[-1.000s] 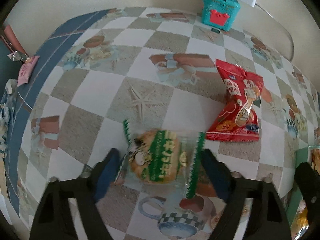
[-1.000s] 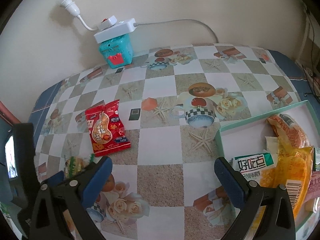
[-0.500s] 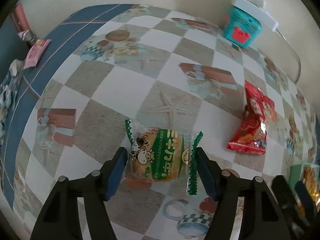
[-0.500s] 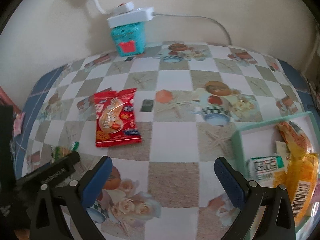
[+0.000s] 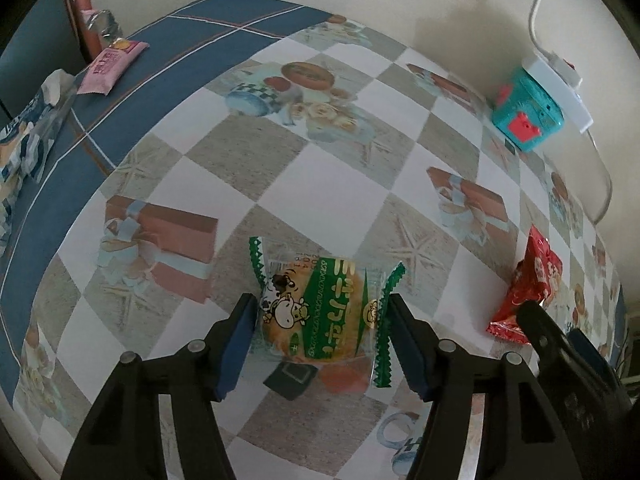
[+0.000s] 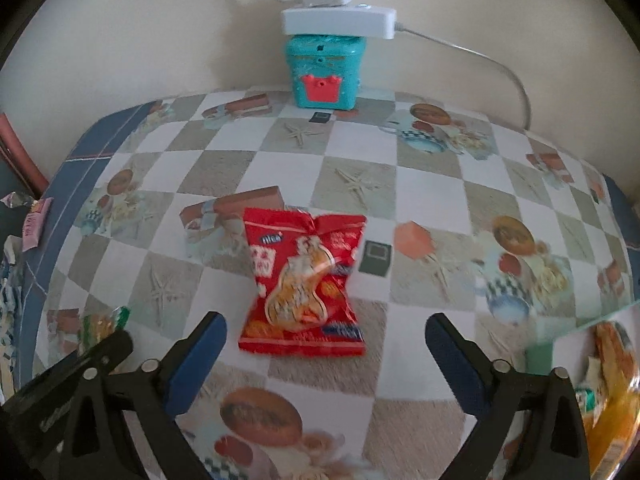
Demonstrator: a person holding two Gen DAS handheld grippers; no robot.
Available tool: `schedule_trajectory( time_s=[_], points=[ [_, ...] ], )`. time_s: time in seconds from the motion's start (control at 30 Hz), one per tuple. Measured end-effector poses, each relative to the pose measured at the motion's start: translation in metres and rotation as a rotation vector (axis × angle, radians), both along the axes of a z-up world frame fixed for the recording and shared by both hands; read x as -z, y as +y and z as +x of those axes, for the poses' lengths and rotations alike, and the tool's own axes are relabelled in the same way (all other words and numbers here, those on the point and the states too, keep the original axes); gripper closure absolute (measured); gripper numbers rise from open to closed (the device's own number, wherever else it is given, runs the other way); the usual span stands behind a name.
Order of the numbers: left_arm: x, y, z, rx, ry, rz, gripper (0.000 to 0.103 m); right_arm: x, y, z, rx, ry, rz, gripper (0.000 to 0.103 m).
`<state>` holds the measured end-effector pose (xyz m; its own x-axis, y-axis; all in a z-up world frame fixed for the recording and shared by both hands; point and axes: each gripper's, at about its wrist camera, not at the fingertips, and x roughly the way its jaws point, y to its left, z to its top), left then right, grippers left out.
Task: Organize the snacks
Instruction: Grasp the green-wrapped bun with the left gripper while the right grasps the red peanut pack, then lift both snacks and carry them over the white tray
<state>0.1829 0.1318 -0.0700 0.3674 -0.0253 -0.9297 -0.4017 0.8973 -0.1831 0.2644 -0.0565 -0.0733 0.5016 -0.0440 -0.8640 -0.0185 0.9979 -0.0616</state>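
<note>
A green-and-clear snack packet with a cow picture (image 5: 320, 308) sits between the blue pads of my left gripper (image 5: 322, 332), which is shut on it above the checked tablecloth. The packet's end also shows in the right wrist view (image 6: 102, 322). A red snack bag (image 6: 306, 280) lies flat on the table, just ahead of my right gripper (image 6: 326, 354), which is wide open and empty. The red bag shows at the right in the left wrist view (image 5: 532, 286). A green tray (image 6: 540, 354) holding orange and yellow snack packets (image 6: 612, 392) is at the right edge.
A teal toy box (image 6: 324, 70) with a white power strip (image 6: 338, 20) on top stands against the back wall. A pink packet (image 5: 112, 66) and a blue-white bag (image 5: 24, 140) lie at the table's left edge. A small black square (image 6: 374, 258) lies beside the red bag.
My left gripper has closed onto the green packet and swung left. My right gripper has swung left until the red bag lies centred ahead of it; the tray has slid to the right edge.
</note>
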Motion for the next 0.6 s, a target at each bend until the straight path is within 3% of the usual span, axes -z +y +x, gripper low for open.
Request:
schedule_trajectory(
  time_s=[0.3,0.47,0.6],
  points=[
    [-0.002,0.007,0.0,-0.02,0.001,-0.011,0.036,0.012,0.01,0.022,-0.019,0.034,-0.046,0.021],
    [0.0,0.005,0.003,-0.009,0.004,-0.015,0.036,0.019,0.012,0.027,-0.032,0.06,-0.043,0.041],
    [0.001,0.006,0.007,-0.007,0.005,-0.017,0.036,0.02,0.014,0.025,-0.042,0.066,-0.041,0.043]
  ],
)
